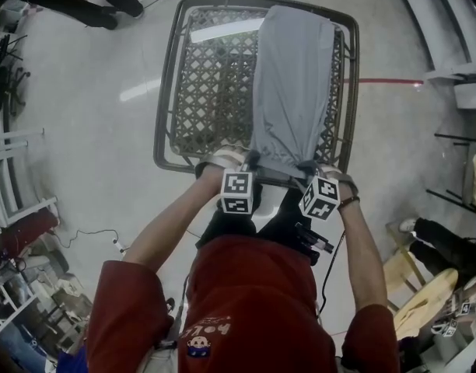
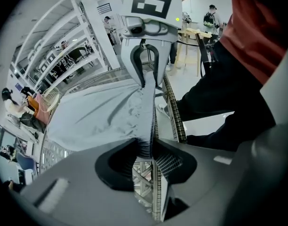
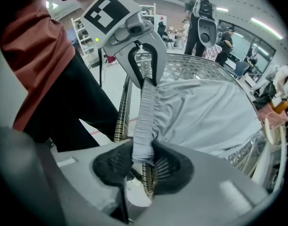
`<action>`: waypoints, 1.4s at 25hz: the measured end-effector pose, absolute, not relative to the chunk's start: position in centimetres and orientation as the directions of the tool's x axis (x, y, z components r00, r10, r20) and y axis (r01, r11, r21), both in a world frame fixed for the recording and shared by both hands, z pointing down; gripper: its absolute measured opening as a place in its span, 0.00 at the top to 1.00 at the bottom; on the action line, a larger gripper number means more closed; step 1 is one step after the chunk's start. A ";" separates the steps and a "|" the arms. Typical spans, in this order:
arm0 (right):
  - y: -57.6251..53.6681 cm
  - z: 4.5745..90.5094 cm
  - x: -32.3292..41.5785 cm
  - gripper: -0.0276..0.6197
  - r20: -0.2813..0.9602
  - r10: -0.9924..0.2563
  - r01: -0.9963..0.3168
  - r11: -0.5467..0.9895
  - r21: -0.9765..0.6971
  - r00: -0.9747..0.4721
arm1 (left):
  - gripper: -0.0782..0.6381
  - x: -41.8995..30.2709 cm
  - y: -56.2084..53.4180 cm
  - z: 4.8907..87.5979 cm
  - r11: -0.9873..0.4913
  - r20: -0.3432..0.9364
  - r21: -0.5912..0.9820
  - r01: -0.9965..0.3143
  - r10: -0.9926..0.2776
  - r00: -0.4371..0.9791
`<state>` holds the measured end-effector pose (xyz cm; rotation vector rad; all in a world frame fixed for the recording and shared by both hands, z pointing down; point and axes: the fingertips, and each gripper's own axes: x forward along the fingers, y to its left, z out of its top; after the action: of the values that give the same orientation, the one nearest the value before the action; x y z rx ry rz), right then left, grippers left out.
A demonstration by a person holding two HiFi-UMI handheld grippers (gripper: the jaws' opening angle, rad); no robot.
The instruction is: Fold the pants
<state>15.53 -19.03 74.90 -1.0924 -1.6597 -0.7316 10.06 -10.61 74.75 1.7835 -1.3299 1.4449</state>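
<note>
Light grey pants (image 1: 292, 76) lie lengthwise on the right half of a woven lattice table (image 1: 215, 92), with the waistband at the near edge. My left gripper (image 1: 248, 164) is shut on the waistband's left corner. In the left gripper view the ribbed band (image 2: 145, 142) is pinched between the dark pads (image 2: 123, 161). My right gripper (image 1: 306, 167) is shut on the right corner. The right gripper view shows the gathered waistband (image 3: 143, 140) squeezed between its pads (image 3: 170, 166). The band stretches taut between the two grippers. Each gripper view shows the other gripper clamped on the far end.
The table's metal rim (image 1: 169, 92) runs around the lattice, whose left half is bare. A person in black (image 1: 90, 2) stands at the far left. White racks (image 1: 12, 169) line the left, a wooden stool (image 1: 425, 301) is at the right, and a cable (image 1: 90, 235) lies on the floor.
</note>
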 end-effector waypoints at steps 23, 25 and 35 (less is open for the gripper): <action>-19.1 67.8 13.4 0.78 0.925 0.330 0.872 0.490 0.004 -0.189 | 0.73 9.2 -10.2 68.4 -0.414 0.916 -0.161 -0.896 -0.401 0.021; -20.3 66.5 11.2 0.78 0.917 0.333 0.864 0.502 0.022 -0.218 | 0.73 7.1 -11.4 67.1 -0.395 0.916 -0.179 -0.901 -0.402 -0.005; -26.7 62.2 0.5 0.78 0.871 0.406 0.877 0.478 0.054 -0.275 | 0.73 -2.4 -17.5 63.2 -0.248 0.923 -0.235 -0.940 -0.361 -0.136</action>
<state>0.51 -26.74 62.20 -1.0727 -1.8733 -0.6964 -2.41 -17.49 63.23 1.5971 -1.4653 1.3927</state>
